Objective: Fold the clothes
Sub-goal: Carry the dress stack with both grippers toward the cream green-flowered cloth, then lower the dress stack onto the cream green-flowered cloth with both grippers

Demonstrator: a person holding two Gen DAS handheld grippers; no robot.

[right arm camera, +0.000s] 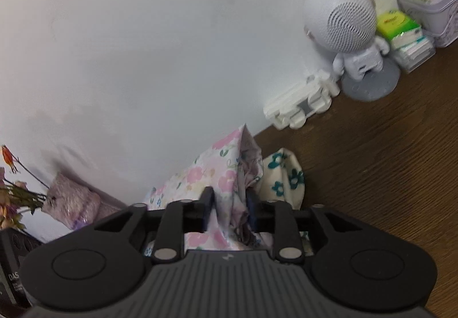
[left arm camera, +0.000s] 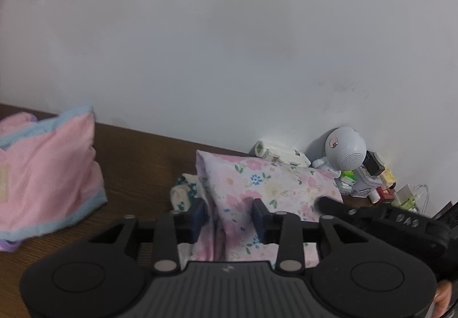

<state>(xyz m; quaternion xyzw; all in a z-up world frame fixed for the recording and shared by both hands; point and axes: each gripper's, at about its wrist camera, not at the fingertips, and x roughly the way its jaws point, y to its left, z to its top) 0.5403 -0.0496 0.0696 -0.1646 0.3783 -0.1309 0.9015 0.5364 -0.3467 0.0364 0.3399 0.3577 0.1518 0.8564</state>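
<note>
Pink garment (left arm camera: 48, 172): lies on the brown worktop (left arm camera: 143, 163), far to the left of the floral cloth, with a light blue border along its edges; it is apart from both claws.
Left claw (left arm camera: 229, 218): its two fingers are clamped on a bunch of the floral cloth, with fabric filling the gap between them.
Floral cloth (left arm camera: 266, 183): pale, with pink and blue flowers; it is lifted above the worktop, held by both claws. In the left wrist view its long axis goes from the left claw up and to the right, toward the white robot figure. In the right wrist view it rises to a peak (right arm camera: 243, 129) against the white wall.
White cloth with teal flowers (right arm camera: 286, 175): just beside the floral cloth, on its right in the right wrist view, lying crumpled on the worktop.
Right claw (right arm camera: 229, 209): closed on a fold of the floral cloth.
White robot figure (right arm camera: 343, 23): stands on a grey round base near the wall, right of the floral cloth.
Lilac tin (right arm camera: 432, 12): right of the robot figure, with a black item on top; its contents cannot be told.
</note>
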